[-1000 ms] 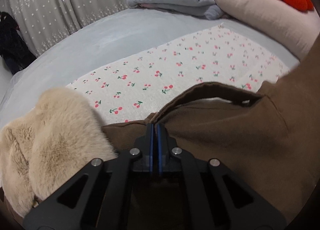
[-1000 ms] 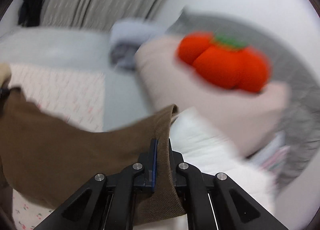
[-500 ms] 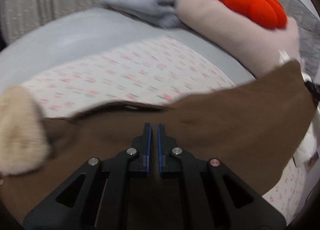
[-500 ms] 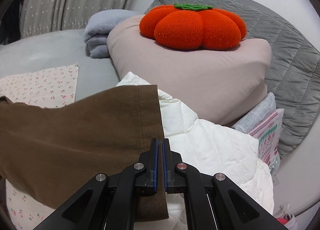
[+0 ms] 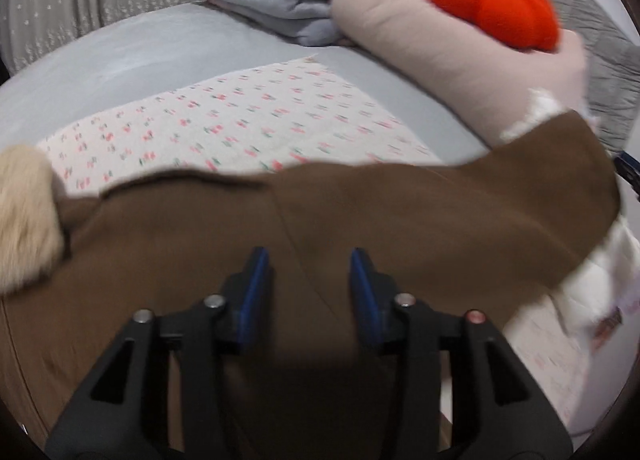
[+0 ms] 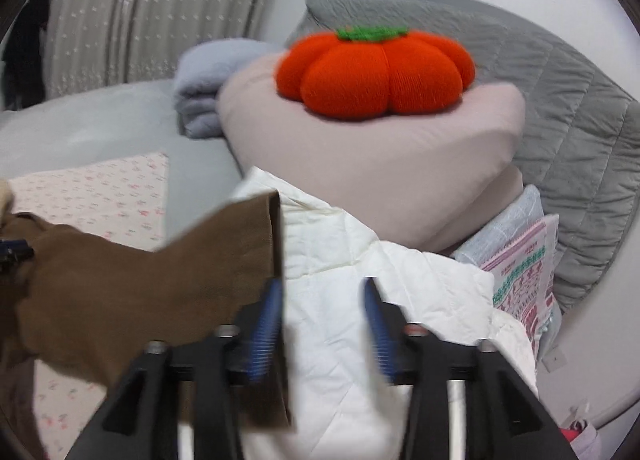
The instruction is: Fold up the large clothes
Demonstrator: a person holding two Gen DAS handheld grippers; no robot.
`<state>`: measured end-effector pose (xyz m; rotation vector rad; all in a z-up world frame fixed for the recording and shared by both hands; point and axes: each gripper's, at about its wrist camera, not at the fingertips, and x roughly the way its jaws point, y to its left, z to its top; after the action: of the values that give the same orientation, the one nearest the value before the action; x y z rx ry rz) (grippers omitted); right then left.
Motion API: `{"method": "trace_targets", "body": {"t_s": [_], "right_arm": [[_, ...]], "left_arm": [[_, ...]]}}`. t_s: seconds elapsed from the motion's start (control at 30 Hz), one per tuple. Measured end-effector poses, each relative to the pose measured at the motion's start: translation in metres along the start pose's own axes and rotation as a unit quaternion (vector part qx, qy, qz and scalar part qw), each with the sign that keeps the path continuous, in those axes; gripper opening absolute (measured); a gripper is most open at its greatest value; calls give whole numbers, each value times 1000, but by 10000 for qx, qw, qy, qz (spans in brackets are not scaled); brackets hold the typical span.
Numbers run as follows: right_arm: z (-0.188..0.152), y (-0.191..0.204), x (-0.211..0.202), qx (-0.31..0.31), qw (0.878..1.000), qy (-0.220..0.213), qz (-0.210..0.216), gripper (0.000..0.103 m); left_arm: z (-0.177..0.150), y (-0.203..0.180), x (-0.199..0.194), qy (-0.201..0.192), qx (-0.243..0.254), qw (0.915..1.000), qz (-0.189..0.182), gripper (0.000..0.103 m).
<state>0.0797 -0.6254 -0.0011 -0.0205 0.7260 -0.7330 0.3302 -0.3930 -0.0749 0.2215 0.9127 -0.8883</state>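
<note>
Jaws of the left gripper (image 5: 306, 284) just opened, pads apart and pressing on nothing, brown coat (image 5: 360, 227) spread flat beneath and between them. Fur collar (image 5: 24, 219) bunched out at nine o'clock. Cherry-print sheet (image 5: 240, 123) stretching away at twelve on the grey bed (image 5: 140, 55).

Over on the right gripper (image 6: 320, 320), jaws likewise just parted, nothing gripped. Coat sleeve (image 6: 160, 284) loose alongside the left pad, cuff edge up at eleven o'clock, draped on a white quilted jacket (image 6: 360, 260). Orange pumpkin cushion (image 6: 376, 75) at twelve o'clock atop a pink pillow (image 6: 360, 163); folded grey blanket (image 6: 204, 87) at ten.
</note>
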Motion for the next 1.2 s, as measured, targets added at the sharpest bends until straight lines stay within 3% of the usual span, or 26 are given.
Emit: {"method": "trace_targets", "body": {"t_s": [0.17,0.2,0.27,0.4,0.57,0.73,0.97,1.07,1.2], "right_arm": [[-17,36,-55,-466,9966,-128,660,78],[-22,43,-64,-551,9953,-120,789,79],[-34,57,-80,-713,9917,-55,1065,81],[-62,76,-103,-838,9824,174,1658,82],[-96,95,-128,-882,9750,410,1998,82],[-125,110,-152,-788,9670,556,2356,85],[-160,134,-176,-791,9560,811,2708,86],[-176,145,-184,-894,9493,892,2880,88],[-194,154,-186,-885,9391,1085,3139,88]], "left_arm": [[-52,-20,-51,285,253,9993,-15,51],[-62,-16,-63,297,276,9992,47,54],[-85,-4,-94,263,315,9990,179,71],[-129,35,-152,283,55,9982,522,77],[-178,72,-219,233,-400,9947,917,83],[-222,89,-274,110,-793,9872,1380,84],[-281,104,-335,-9,-1418,9774,1567,87],[-310,110,-355,45,-1614,9683,1908,96],[-348,124,-374,126,-1917,9575,2151,97]]}}
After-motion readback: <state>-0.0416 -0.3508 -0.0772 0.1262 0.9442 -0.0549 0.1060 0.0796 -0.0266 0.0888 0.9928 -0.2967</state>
